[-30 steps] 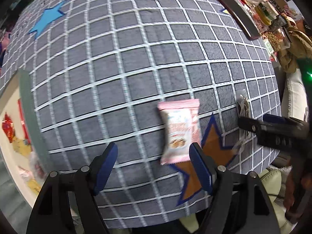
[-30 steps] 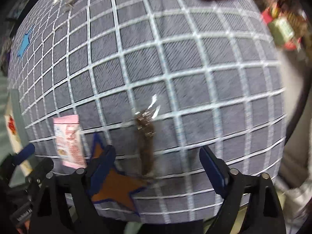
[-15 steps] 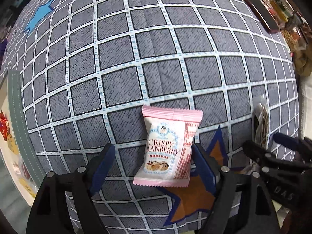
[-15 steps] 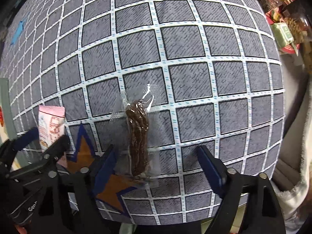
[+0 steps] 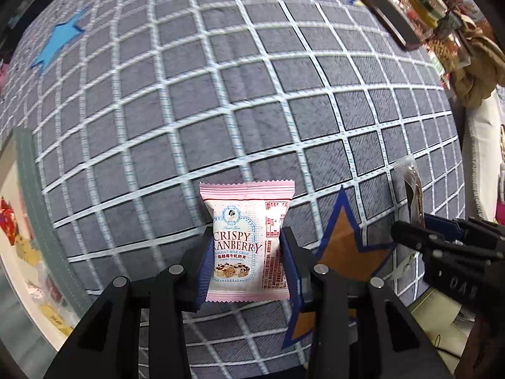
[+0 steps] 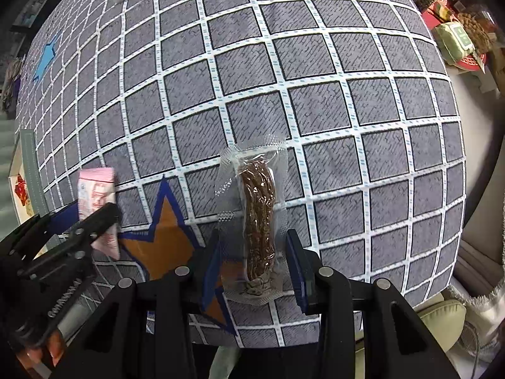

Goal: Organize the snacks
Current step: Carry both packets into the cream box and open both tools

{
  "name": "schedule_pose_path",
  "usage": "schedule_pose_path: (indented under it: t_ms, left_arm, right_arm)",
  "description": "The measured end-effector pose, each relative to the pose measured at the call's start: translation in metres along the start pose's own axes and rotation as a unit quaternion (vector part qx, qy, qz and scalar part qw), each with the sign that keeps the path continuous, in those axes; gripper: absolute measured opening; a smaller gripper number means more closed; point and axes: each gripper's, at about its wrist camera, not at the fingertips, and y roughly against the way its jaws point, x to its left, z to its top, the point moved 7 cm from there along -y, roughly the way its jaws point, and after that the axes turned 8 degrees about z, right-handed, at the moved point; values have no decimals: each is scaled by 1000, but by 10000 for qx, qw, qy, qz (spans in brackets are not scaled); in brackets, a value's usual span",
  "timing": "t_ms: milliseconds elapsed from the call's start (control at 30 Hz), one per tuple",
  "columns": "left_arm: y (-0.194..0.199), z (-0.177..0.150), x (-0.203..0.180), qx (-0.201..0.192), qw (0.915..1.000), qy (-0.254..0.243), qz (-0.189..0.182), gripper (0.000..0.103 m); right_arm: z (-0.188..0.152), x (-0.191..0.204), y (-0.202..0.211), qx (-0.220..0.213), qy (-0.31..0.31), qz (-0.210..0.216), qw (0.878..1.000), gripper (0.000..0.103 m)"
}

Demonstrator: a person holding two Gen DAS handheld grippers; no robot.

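The left claw (image 5: 244, 263), its jaws just having closed, pinches the pink cranberry nougat packet (image 5: 247, 243) above the checked grey cloth (image 5: 221, 110). The right claw (image 6: 252, 263), likewise just closed, pinches the clear-wrapped brown meat stick (image 6: 258, 221) near the orange star (image 6: 164, 237).

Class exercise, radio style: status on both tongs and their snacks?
Left tongs just closed on pink cranberry packet. Right tongs just closed on clear sausage pack. Nothing obstructing.

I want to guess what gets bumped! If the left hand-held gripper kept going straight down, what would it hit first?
Probably the checked tablecloth. The left hand-held gripper already has the pink cranberry snack packet between its fingers, so only cloth lies beyond.
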Motion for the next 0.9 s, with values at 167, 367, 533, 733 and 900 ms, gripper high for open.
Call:
schedule_pose_path:
  t_ms: [167,367,533,733,900]
  left_arm:
    - [30,-2,24,-416,9991,115,5,43]
    - [51,-10,79,-801,9947,651,-31,43]
    - [65,-32,122,-1084,9868,1205,-9,43]
    - [79,-78,201,-1165,9774,1763,105,43]
    - [81,-107,255,-1186,9622,2447,172,43]
  right_arm:
    - [-1,13,22,-129,75,28,9999,41]
    - [2,57,35,-241,537,-11,9983,41]
    - [2,107,44,-284,1101,15,9935,41]
    - [10,195,35,-170,1828,97,9830,41]
    - [9,261,29,-122,2405,225,9703,41]
